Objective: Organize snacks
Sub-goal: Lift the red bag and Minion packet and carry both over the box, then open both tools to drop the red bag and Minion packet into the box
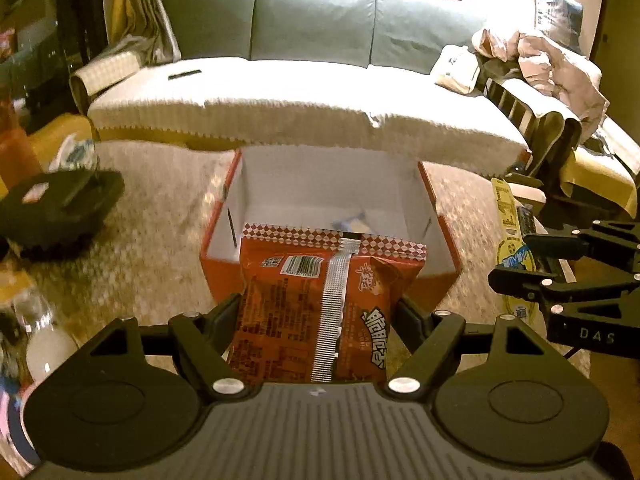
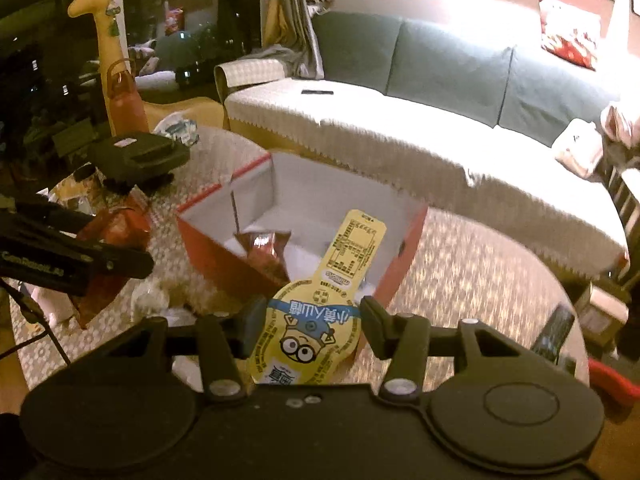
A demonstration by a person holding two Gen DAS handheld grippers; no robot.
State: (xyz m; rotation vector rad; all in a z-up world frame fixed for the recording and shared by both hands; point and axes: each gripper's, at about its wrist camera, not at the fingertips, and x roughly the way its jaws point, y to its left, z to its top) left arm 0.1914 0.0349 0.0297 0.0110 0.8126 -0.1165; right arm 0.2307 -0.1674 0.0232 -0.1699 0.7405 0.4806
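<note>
my left tongs (image 1: 320,312) are pinching a red snack bag (image 1: 320,300) by its two side edges, back side up, so the barcode and the silver seam face me. the bag's checkered top edge reaches just over the near wall of the red box (image 1: 440,216), which sits straight ahead of these tongs on the patterned surface (image 1: 160,208). the box is open, white inside, and something small and pale lies on its floor beyond the bag; i cannot tell what it is.

my right tongs (image 2: 310,320) are pinching a yellow minion snack pack (image 2: 316,320), closed on its round lower part, with the long printed tab pointing away from me over the box's near corner. from this side the red box (image 2: 408,248) is just ahead and slightly left, and a small red packet (image 2: 262,246) leans inside against its near wall.

from the left view the right tongs (image 1: 520,276) come in from the right edge, beside the box, with the yellow pack in them. from the right view the left tongs (image 2: 132,260) show at the left edge with the red bag, their tips hard to make out.

beyond the box, a sofa (image 1: 312,24) with a white cover. a black device (image 1: 60,200) sits on the surface off to the left, and a yellow giraffe toy (image 2: 106,40) stands farther left.
</note>
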